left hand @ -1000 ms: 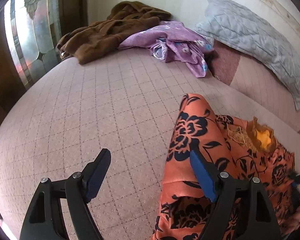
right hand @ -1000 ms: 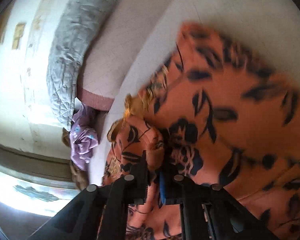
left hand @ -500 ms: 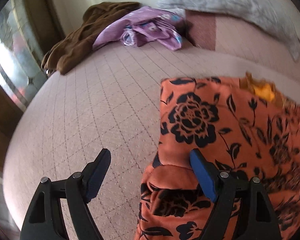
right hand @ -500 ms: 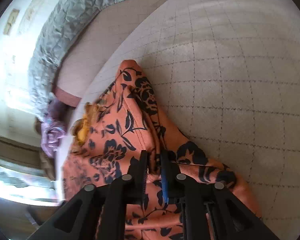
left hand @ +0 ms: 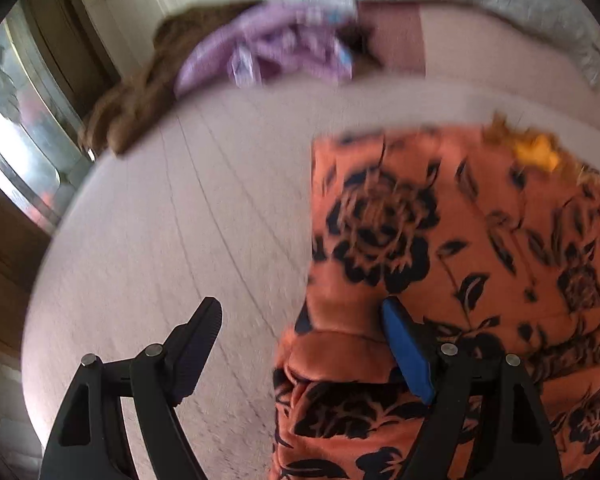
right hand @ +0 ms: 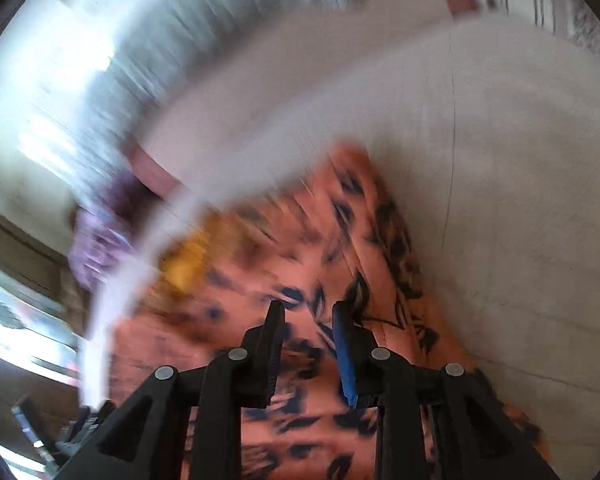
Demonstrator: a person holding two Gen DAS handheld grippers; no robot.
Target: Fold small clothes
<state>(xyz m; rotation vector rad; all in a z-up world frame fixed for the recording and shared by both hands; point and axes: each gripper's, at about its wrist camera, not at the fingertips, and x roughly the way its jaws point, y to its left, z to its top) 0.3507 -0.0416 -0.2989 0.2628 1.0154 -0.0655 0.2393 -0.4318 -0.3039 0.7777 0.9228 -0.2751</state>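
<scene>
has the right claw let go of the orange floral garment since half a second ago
Yes. The right claw was pinched on a fold of the orange floral garment; its jaws have just been opening, with a clear gap now, and the cloth lies flat on the bedspread.

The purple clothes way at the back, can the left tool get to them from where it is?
Probably yes. The left tool stands open, and bare bedcover runs up to the purple clothes; only the orange flowered garment lies off to one side.
</scene>
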